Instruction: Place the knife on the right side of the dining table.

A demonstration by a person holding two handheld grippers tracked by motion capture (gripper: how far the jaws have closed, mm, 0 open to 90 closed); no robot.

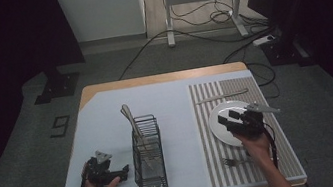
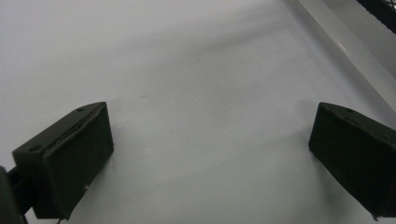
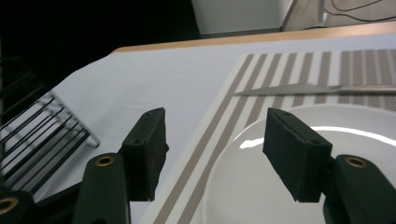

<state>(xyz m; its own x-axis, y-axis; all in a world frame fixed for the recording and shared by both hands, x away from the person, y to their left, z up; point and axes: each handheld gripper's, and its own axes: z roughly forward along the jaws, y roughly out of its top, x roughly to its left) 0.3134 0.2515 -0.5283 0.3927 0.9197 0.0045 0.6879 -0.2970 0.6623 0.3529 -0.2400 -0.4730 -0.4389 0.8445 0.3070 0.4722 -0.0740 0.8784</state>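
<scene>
High view: the fork (image 1: pixel 235 161) lies on the striped mat, nearer the person than the plate (image 1: pixel 220 125). The right gripper (image 1: pixel 232 121) hovers over the plate, jaws apart and empty. It probably should descend straight; the mat edge is close. Left of the plate, the left gripper (image 1: pixel 125 170) rests released beside the rack (image 1: pixel 147 154). Beyond the plate lies the knife (image 1: pixel 220 96).
</scene>
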